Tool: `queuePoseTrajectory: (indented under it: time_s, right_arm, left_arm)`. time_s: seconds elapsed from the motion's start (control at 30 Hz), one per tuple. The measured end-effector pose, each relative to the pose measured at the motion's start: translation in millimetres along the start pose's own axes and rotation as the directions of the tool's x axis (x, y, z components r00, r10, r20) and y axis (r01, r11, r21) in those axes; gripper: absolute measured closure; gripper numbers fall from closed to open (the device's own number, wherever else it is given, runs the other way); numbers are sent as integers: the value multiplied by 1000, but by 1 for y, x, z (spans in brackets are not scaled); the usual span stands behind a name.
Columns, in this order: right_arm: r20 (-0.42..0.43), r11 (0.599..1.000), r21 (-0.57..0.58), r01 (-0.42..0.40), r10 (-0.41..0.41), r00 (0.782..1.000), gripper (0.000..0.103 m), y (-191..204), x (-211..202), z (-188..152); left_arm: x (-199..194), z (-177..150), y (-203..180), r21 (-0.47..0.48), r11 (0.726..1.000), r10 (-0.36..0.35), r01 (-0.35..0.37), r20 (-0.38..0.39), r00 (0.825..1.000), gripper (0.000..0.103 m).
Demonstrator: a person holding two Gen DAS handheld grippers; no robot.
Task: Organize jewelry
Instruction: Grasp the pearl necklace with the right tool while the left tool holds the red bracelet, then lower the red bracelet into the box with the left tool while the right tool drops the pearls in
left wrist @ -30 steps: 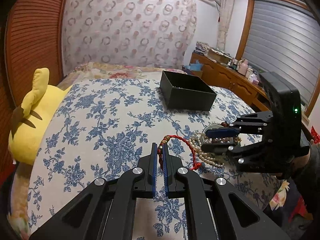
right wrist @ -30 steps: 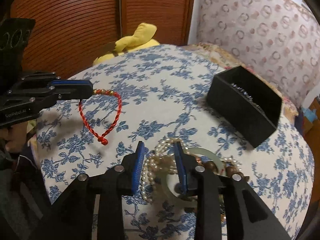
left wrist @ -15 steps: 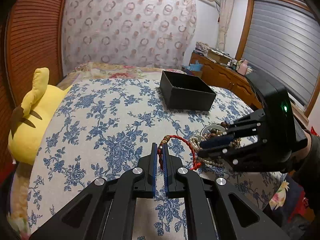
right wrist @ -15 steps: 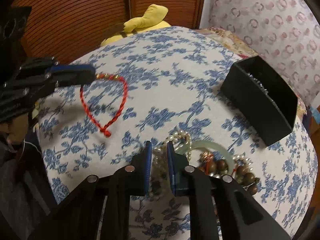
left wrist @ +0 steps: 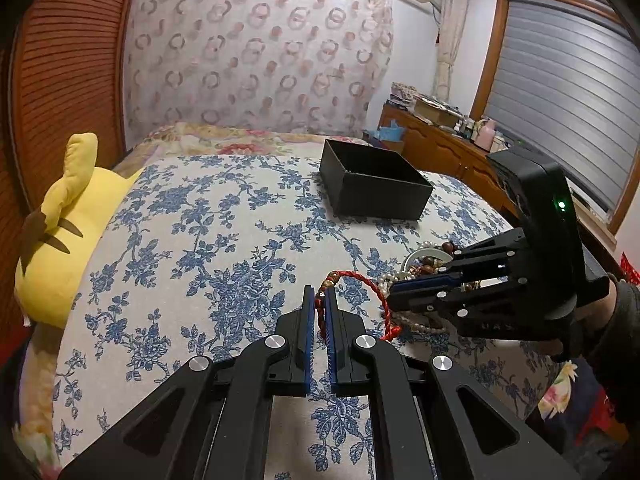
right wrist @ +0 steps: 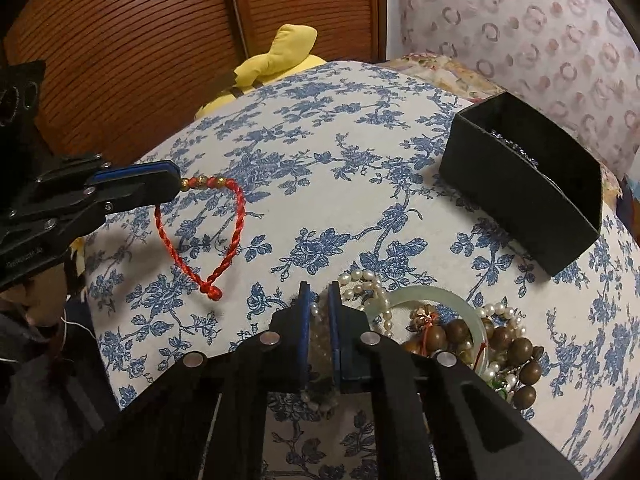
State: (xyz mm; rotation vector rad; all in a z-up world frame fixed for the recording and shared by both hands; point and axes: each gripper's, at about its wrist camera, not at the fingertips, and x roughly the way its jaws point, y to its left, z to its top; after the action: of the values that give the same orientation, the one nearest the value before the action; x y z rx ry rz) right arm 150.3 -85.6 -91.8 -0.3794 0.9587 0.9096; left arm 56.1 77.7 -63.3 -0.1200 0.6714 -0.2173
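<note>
Over floral bedspread (right wrist: pixel 340 208), left hand-held gripper (left wrist: pixel 320 300) pinching red bracelet (right wrist: pixel 236 224), right hand-held gripper (right wrist: pixel 320 300) just closed on pearls (right wrist: pixel 362 284)

A home bedroom; floral-sheeted bed (left wrist: pixel 200 240), yellow plush toy (left wrist: pixel 68 224), cluttered wooden dresser (left wrist: pixel 440 148), louvred wardrobe doors (right wrist: pixel 140 40)

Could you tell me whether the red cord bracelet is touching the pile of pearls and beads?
Apart. The right wrist view shows the red cord bracelet hanging from the left gripper, bare cloth separating it from the pearls.
</note>
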Motion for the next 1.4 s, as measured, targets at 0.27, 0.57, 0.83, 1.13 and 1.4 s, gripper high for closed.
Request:
queuePoseTrajectory:
  time_s: [0.27,0.57,0.83,1.13,1.4]
  right_arm:
    - [67,1000,2,24,-24,997,103,1,-22,0]
    - [14,998,-58,28,-27,1000,85,7,-8,6]
    - [-65,997,-69,40,-45,997,81,13,7,3]
    - [-53,992,-108,69,-75,996,97,25,9,1]
    - [104,997,-26,70,-67,992,97,9,-41,7]
  left_arm:
    - [2,-1,4,-6,1000,2,-2,0,1000,99]
    - [1,-1,6,-9,1000,1,-1,0,1000,99]
    - [0,0,12,-17,1000,7,-7,6,1000,99]
    - [0,1,14,-16,1000,6,-5,6,1000,99]
    - [-2,12,14,-5,1000,13,-13,28,1000,99]
